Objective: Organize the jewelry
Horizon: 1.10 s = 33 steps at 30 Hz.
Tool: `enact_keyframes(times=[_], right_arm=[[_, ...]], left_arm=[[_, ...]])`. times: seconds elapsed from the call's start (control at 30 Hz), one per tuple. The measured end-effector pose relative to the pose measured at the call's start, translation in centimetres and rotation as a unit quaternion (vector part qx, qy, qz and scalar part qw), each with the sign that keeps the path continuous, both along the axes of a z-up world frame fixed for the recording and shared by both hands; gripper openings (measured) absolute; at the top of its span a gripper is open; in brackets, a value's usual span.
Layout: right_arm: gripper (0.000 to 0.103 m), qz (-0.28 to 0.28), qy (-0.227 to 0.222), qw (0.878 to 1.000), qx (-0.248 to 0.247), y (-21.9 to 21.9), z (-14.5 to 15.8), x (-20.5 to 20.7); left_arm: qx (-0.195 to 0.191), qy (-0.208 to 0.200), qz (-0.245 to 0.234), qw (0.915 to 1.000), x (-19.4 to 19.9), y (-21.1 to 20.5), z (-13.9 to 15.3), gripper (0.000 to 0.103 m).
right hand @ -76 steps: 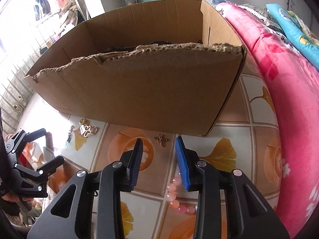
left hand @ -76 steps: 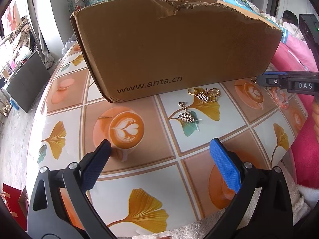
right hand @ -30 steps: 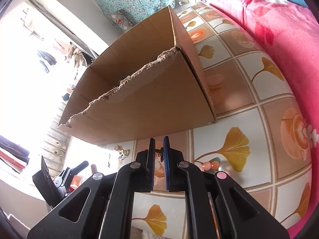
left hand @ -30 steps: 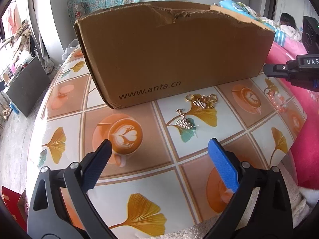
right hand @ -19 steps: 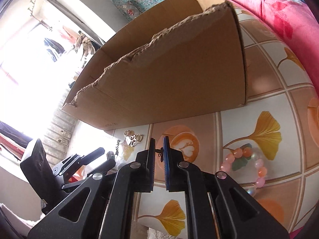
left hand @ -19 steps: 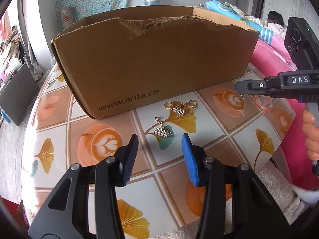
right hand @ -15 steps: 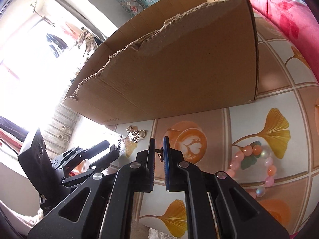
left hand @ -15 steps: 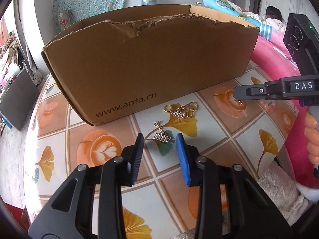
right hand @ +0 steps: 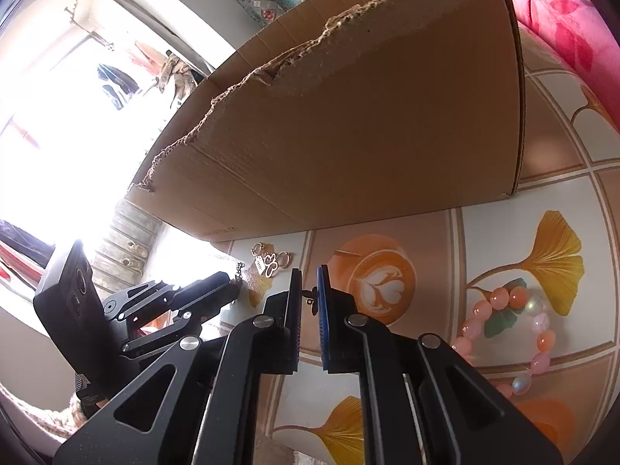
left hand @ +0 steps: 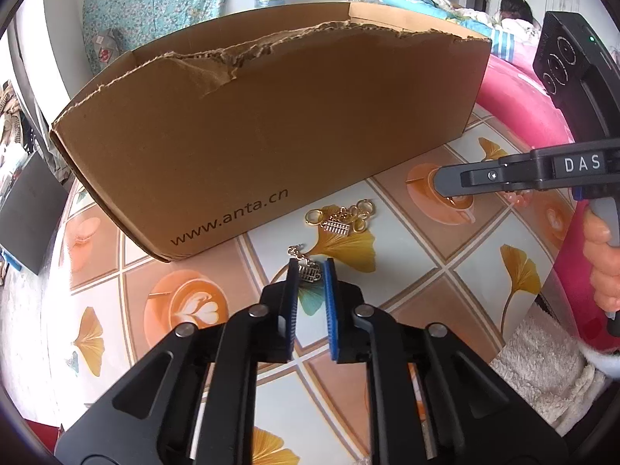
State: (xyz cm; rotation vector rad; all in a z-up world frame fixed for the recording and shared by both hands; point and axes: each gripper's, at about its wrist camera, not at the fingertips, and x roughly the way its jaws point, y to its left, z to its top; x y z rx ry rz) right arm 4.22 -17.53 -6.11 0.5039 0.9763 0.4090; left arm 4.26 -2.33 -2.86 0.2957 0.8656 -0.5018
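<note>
tiled table (left hand: 407, 255) with ginkgo and coffee prints, torn cardboard box (left hand: 271, 135) at its back | left gripper (left hand: 310, 271) – jaws closing, small gold charm (left hand: 309, 272) between the pads | right gripper (right hand: 309, 290) – narrow, pinching a small dark charm (right hand: 311, 297) | gold keyring cluster (left hand: 341, 221) before box | pink bead bracelet (right hand: 515, 333) lies right

A: Box (left hand: 271, 124): matt brown cardboard, ragged torn rim. Tabletop (left hand: 426, 255): glossy, printed.
B: Charms (left hand: 341, 221): shiny gold metal. Beads (right hand: 534, 325): glossy, translucent. Towel (left hand: 542, 364): rough white cloth.
</note>
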Motion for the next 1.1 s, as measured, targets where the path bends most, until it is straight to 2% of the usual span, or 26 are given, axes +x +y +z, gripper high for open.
enact_keyframes(times=[0.03,0.3,0.4,0.63,0.77,0.9,1.03,1.1], right_arm=[[0.008,0.0,0.0,1.0,0.001,0.0,0.0,0.0],[0.008,0.002,-0.007,1.0,0.004,-1.0,0.4,-0.5],[0.008,0.002,-0.011,1.0,0.002,-1.0,0.6,-0.7],[0.008,0.01,-0.03,1.0,0.001,-1.2,2.0,-1.5],[0.008,0.027,-0.06,0.998,0.001,-0.7,4.5,-2.0],[0.008,0.052,-0.11,0.993,0.009,-0.4,8.5,-2.1],[0.008,0.073,-0.165,0.984,0.011,-0.3,12.5,-1.1],[0.008,0.085,-0.171,0.981,0.023,-0.4,13.7,0.2]], left_arm=[[0.0,0.003,-0.004,1.0,-0.1,-0.1,-0.1,0.0],[-0.013,0.013,0.003,0.9998,-1.0,0.4,-0.1,0.0],[-0.029,0.012,0.007,0.9995,-1.3,0.9,0.3,0.0],[-0.071,-0.004,0.014,0.9974,-1.9,2.3,3.2,0.0],[-0.112,-0.014,0.005,0.9936,-2.3,3.2,5.9,0.0],[-0.156,-0.037,-0.017,0.9869,-2.2,3.8,9.5,0.0],[-0.182,-0.068,-0.046,0.9799,-0.8,3.3,12.8,0.0],[-0.183,-0.069,-0.054,0.9792,0.9,2.5,13.6,0.0]])
